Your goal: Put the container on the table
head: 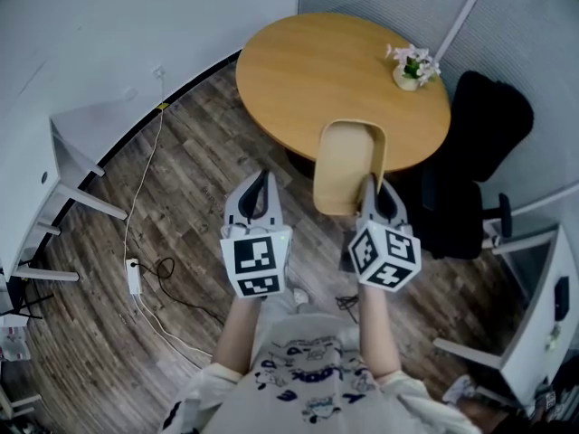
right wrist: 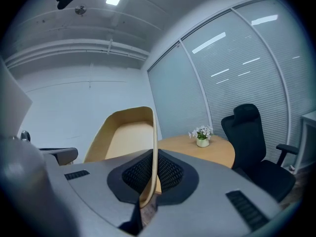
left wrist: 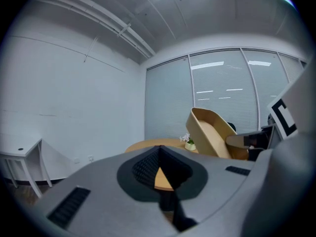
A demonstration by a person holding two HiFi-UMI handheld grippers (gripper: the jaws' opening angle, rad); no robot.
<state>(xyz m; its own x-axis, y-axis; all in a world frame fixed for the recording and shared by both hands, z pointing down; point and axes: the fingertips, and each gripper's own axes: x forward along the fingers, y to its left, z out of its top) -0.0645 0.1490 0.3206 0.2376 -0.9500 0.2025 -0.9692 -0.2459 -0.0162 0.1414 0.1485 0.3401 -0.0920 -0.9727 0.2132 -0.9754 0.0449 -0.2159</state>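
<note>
Pinching container point(right wrist: 129, 137) wall | right claw point(right wrist: 147, 184) | near table point(head: 308, 70)

The counter point(head: 298, 70) stands ahead, with a flower pot point(head: 413, 69) on its far right part and an office chair point(head: 478, 143) just right of it. The container point(head: 348, 163) hangs over the counter's near edge, its near rim clamped in the right claw point(head: 370, 184). The left claw point(head: 259, 186) is to its left, apart from it, above the floor point(head: 181, 197). A power strip point(head: 134, 277) lies on the floor further left.
</note>
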